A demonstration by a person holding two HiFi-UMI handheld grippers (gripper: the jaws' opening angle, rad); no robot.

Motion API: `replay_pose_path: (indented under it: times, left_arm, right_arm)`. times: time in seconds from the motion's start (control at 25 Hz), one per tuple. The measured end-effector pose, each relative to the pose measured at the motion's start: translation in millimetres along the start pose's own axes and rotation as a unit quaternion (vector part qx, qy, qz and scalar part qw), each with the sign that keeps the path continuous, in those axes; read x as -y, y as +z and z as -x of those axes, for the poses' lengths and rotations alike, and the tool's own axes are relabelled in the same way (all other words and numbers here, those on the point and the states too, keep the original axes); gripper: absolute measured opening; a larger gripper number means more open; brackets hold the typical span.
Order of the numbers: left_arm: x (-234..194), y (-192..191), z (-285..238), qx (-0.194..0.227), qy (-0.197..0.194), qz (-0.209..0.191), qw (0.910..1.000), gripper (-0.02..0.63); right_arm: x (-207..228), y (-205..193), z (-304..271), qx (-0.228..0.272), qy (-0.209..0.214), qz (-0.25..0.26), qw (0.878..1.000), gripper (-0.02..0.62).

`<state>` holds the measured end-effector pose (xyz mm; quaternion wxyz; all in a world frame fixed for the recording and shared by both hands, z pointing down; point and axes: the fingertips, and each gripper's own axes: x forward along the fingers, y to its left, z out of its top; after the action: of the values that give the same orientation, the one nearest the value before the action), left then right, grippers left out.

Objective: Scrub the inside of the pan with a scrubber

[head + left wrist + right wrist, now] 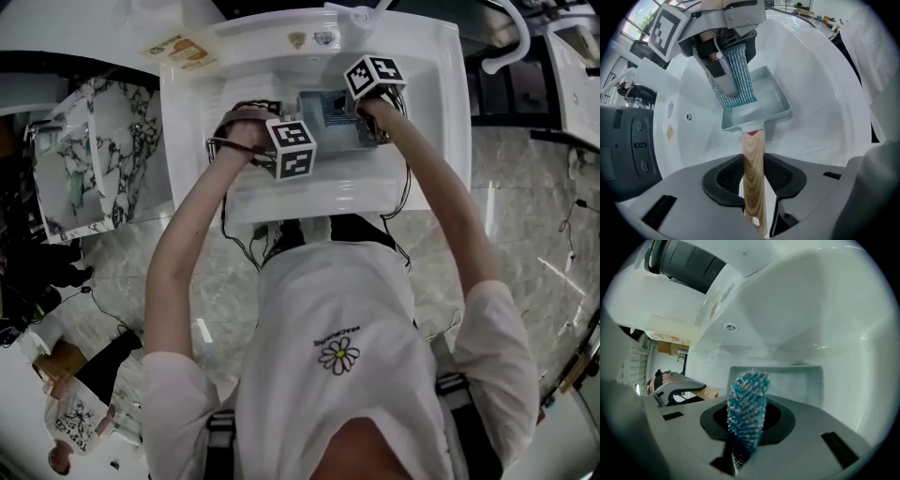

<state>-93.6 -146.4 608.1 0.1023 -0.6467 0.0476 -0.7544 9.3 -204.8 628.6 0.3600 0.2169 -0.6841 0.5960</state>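
Sq. pan (768, 96), wood handle (753, 173); mesh(?) scrubber (747, 404).

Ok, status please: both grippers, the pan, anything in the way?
Left gripper shut on pan handle. Right gripper shut on scrubber, over the pan in the sink. Nothing seen in the way.

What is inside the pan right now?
Only the lower end of the scrubber, clamped in the right gripper, at one corner of the pan; the remaining floor looks bare. The patch beneath the scrubber is covered, so contact can't be confirmed.
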Motion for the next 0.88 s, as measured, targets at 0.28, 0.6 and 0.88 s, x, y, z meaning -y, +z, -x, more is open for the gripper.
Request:
replay_pose_path:
  times: [0.28, 0.6, 0.88]
  left_arm:
    - [-0.5, 0.2, 0.6, 0.0, -0.002, 0.002, 1.0, 0.142]
    - [-2.3, 1.3, 0.3, 0.0, -0.002, 0.004, 1.0, 0.141]
    - [-0.5, 2.5, 0.2, -0.001, 0.0, 0.003, 1.0, 0.143]
  right_arm:
    - [67.6, -19.9, 16.2, -0.048, -0.101, 0.024, 0.993, 0.06]
    - [107.0, -34.5, 14.5, -0.074, -0.173, 0.015, 0.982, 0.06]
    - [109.7, -37.5, 11.4, -0.054, -0.15, -0.029, 0.987, 0.06]
